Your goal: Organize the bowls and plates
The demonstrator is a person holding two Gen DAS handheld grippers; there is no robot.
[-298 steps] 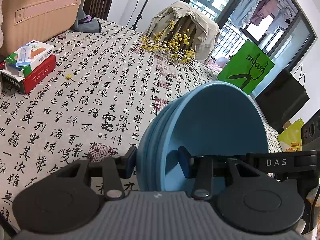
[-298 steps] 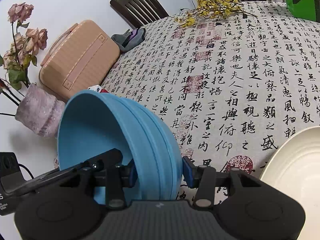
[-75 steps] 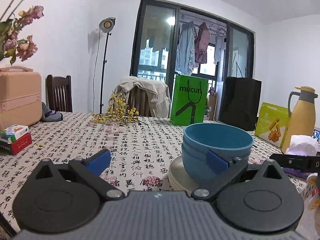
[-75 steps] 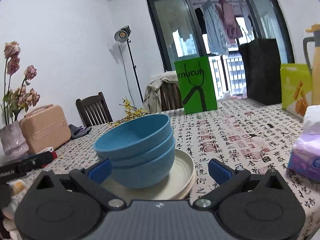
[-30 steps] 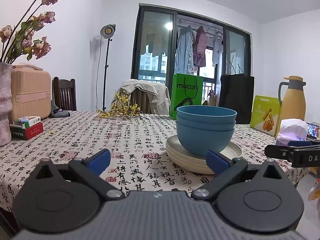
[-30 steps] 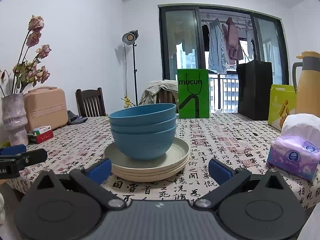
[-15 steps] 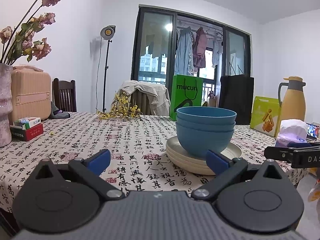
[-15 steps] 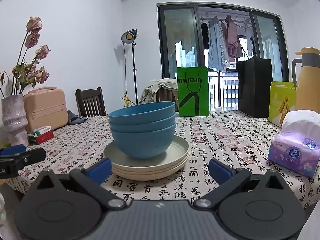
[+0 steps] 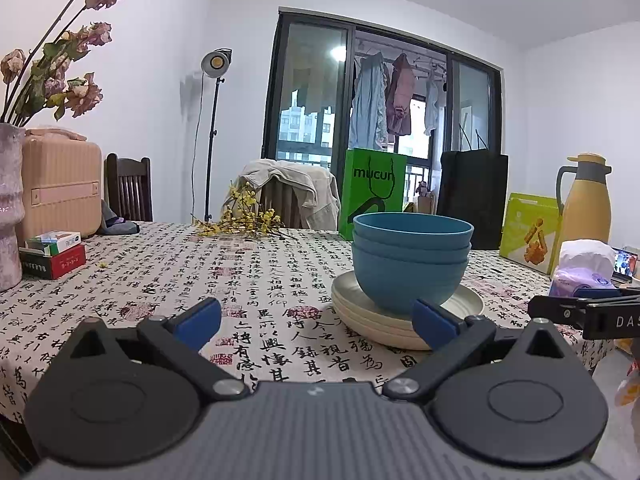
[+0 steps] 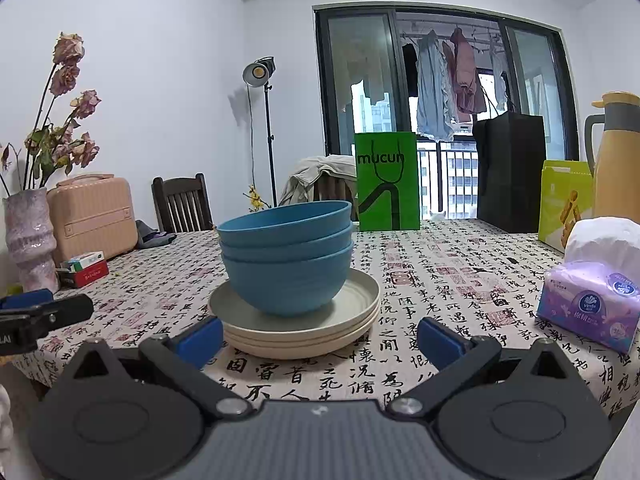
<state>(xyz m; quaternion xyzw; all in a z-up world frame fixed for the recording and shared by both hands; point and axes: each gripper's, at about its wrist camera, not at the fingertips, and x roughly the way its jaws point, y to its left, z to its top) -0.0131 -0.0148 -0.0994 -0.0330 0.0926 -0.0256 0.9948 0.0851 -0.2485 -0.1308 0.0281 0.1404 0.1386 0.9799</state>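
Your left gripper (image 9: 316,320) and right gripper (image 10: 319,337) both hang spread wide and empty at the near table edge, clear of the dishes, so nothing can be knocked. Just beyond them, three blue bowls (image 10: 286,258) sit nested upright on the cream plates (image 10: 294,326), the widest pieces at the bottom for a steady stack. The job looks finished. The tissue pack (image 10: 588,304) sits well apart on the tablecloth (image 9: 168,272).

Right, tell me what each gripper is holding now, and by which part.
Nothing is held. The left gripper and right gripper are both open and empty, clear of the blue bowls, which sit stacked on the plates.
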